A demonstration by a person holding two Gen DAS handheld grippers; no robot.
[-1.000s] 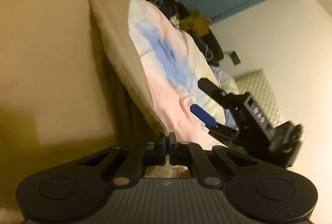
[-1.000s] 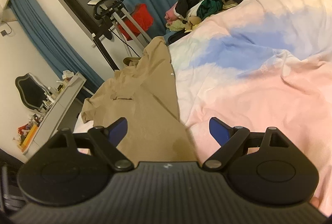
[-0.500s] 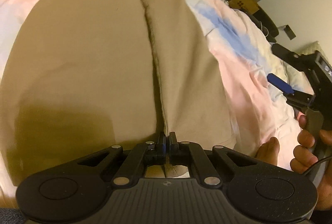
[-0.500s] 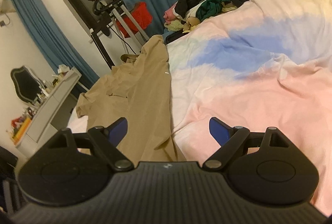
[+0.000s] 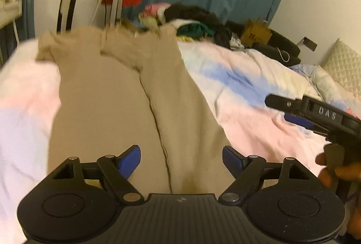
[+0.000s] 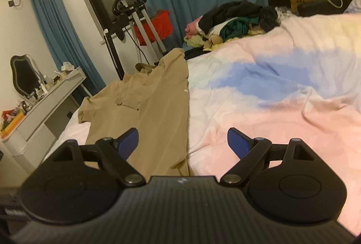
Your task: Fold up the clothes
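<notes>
On a bed [image 6: 282,108] with a pastel cover, tan trousers [image 5: 126,113] lie flat, legs side by side. Both the left gripper [image 5: 181,159] and right gripper [image 6: 182,142] hover empty, fingers wide. Soft and light, the cloth likely lifts best pinched at a hem corner.

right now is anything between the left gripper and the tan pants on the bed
Nothing visible. The left gripper is open with the tan pants lying directly beyond its fingers on the pastel duvet. The right gripper is off to the side, over bare duvet.
</notes>
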